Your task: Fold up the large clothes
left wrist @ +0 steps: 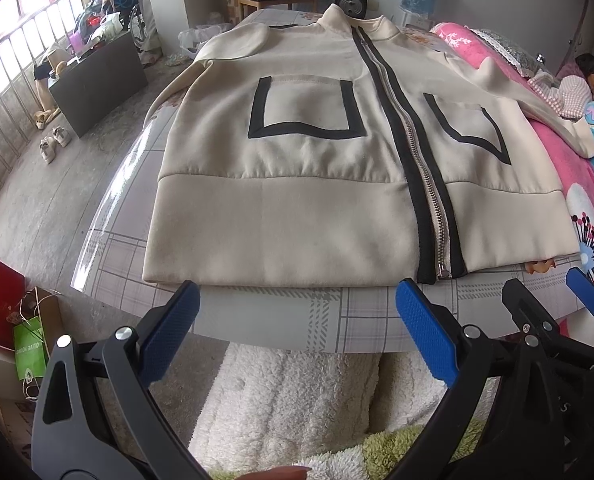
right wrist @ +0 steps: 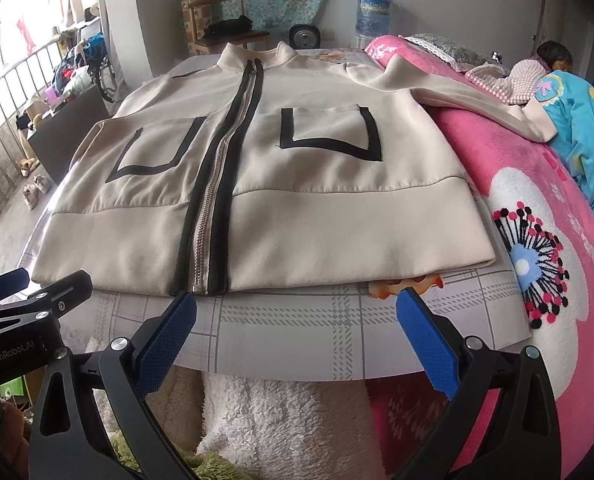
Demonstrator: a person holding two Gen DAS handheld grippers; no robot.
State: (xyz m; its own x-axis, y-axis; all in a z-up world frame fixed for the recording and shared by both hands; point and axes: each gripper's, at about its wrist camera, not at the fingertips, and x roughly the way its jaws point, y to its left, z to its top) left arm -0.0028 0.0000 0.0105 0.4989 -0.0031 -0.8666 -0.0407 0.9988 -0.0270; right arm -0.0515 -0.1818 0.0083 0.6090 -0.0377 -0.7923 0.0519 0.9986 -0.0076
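Cream zip-front jacket [left wrist: 297, 184] lies flat, front up, zipped, on the plaid-covered table [left wrist: 297, 320]; one sleeve [right wrist: 477, 92] trails onto the pink blanket [right wrist: 537, 200]. Fabric looks thick, soft, fairly heavy, likely to drape. Left gripper [left wrist: 297, 320] and right gripper [right wrist: 297, 332] hover spread wide, empty, just short of the hem. Best holds: hem corners or shoulders.

jacket [left wrist: 297, 208]: soft matt cream cloth, with black cloth trim
zipper [left wrist: 429, 184]: shiny metal teeth
table [left wrist: 281, 320]: glossy, smooth plaid cover
left tool [left wrist: 297, 336]: matt black plastic; pads [left wrist: 425, 336] were rough blue
blanket [right wrist: 537, 184]: fuzzy pink cloth
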